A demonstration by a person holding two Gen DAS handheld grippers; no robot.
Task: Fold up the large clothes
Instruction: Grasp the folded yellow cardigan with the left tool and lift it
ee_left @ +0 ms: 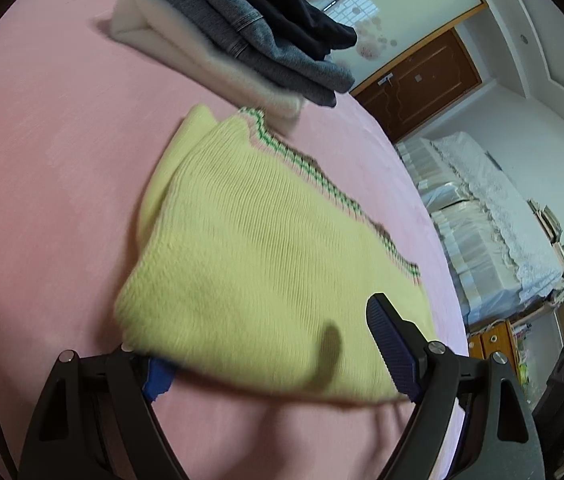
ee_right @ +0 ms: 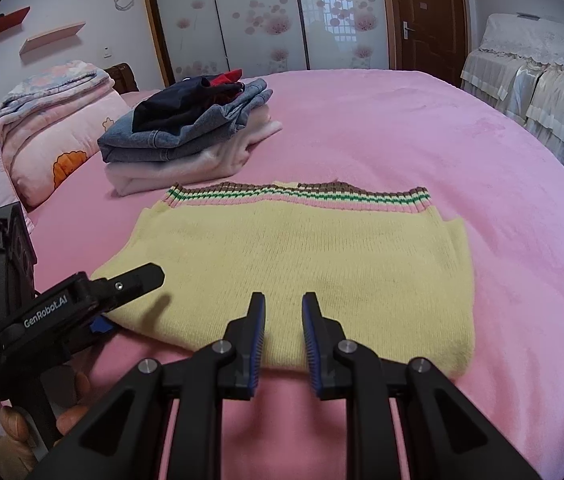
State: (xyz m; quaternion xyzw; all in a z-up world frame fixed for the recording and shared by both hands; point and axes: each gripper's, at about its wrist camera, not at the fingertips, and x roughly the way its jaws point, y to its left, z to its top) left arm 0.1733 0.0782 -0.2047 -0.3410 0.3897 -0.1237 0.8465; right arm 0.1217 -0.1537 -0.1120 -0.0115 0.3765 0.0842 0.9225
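The two fingers of the left gripper (ee_left: pixel 278 356) are standing wide apart and straddling the near-left corner of one folded yellow knit sweater (ee_left: pixel 258 264): one blue-padded finger (ee_left: pixel 392 352) is lying over the knit, the other (ee_left: pixel 158 376) is sitting under its edge against the sheet. The pads are not pressing the cloth. In the right wrist view the same left gripper (ee_right: pixel 122 300) is reaching in from the left, with a hand's fingertips (ee_right: pixel 70 412) wrapping its handle.

The two fingers of the right gripper (ee_right: pixel 282 340) are standing close together with a narrow gap between their blue ribbed pads, and nothing is sitting in that gap. They are hovering at the sweater's (ee_right: pixel 302 272) near edge, about midway along it; whether the tips are touching the knit I cannot tell.

The sweater is lying flat as one folded rectangle on the pink bed sheet (ee_right: pixel 462 152), toward the near edge of the bed, its striped ribbed hem (ee_right: pixel 302 196) of brown, green, cream and pink facing the far side.

Just beyond the hem, toward the far-left part of the bed, one stack of folded clothes (ee_right: pixel 186 136) is resting: a white garment at the bottom, denim above it, a dark garment on top, with a bit of red showing. At the left edge, one folded floral quilt (ee_right: pixel 54 96) is sitting on pillows (ee_right: pixel 62 152).
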